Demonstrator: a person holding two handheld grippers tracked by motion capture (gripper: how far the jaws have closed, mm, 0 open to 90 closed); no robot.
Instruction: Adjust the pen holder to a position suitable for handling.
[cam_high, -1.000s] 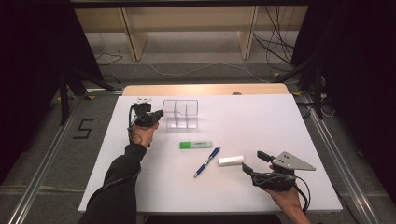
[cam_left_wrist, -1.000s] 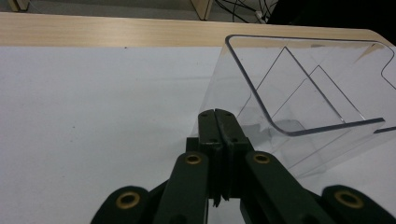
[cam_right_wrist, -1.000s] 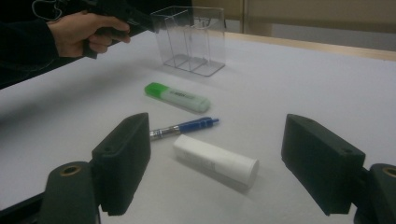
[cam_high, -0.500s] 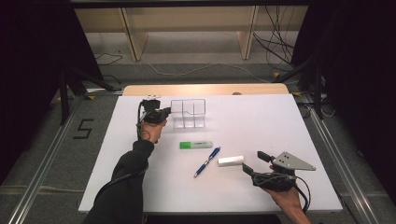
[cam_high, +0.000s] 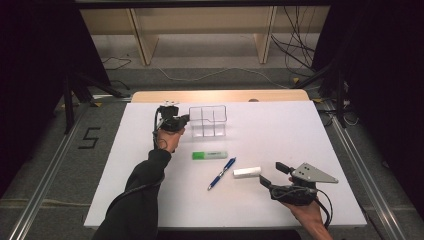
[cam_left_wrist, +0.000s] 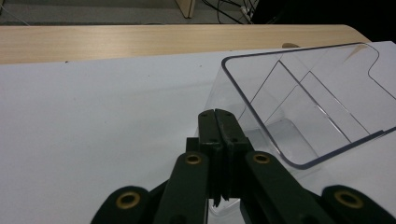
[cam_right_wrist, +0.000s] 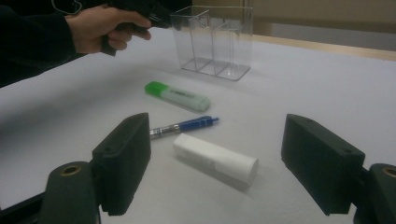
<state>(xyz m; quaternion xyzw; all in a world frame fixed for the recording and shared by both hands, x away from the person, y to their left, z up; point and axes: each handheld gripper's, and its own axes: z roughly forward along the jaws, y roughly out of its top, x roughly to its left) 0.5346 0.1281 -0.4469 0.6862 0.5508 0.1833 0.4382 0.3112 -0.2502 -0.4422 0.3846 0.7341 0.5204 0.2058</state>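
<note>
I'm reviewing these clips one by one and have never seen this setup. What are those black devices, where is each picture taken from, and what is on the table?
A person holds a hand-operated two-jaw tool in each hand; there is no robot arm. The high view looks down on the white table from above. The other two pictures come from cameras riding on each tool, looking along its own black jaws.

The left gripper has its jaws shut, with its tip against the left wall of the clear plastic compartment organizer. The left gripper view shows those closed jaws against that wall. The right gripper is open and holds nothing, facing the white cylindrical tube.

Also lying on the table: a green highlighter pen and a blue ballpoint pen.
</note>
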